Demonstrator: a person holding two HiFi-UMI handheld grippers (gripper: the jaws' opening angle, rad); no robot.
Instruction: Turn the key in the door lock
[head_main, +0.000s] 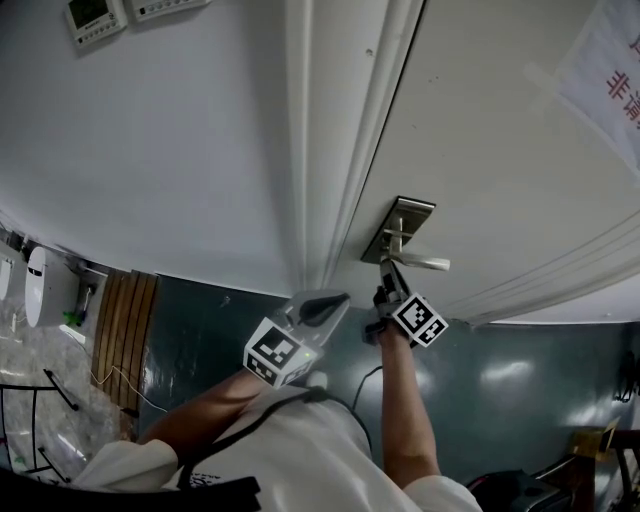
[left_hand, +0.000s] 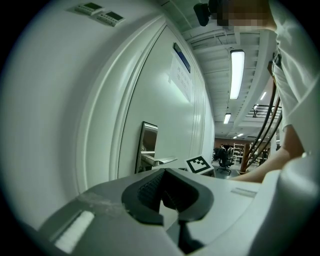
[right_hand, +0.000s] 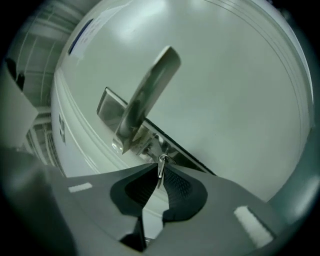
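A small metal key (right_hand: 160, 169) sticks out of the lock just under the silver lever handle (right_hand: 150, 95) on the steel lock plate (right_hand: 107, 107) of the white door. My right gripper (right_hand: 159, 175) is shut on the key, its ribbed pads pressing both flat sides. In the head view the right gripper (head_main: 388, 275) reaches up to the lock plate (head_main: 398, 228) below the handle (head_main: 420, 262), and the key itself is hidden there. My left gripper (head_main: 335, 300) hangs to the left by the door frame, shut and empty. The left gripper (left_hand: 162, 187) points along the door toward the handle (left_hand: 160, 161).
The white door frame (head_main: 320, 150) runs up left of the lock. Two wall control panels (head_main: 95, 18) sit high on the left wall. A paper notice (head_main: 610, 70) hangs on the door at the upper right. A wooden slatted piece (head_main: 125, 320) stands on the floor at the left.
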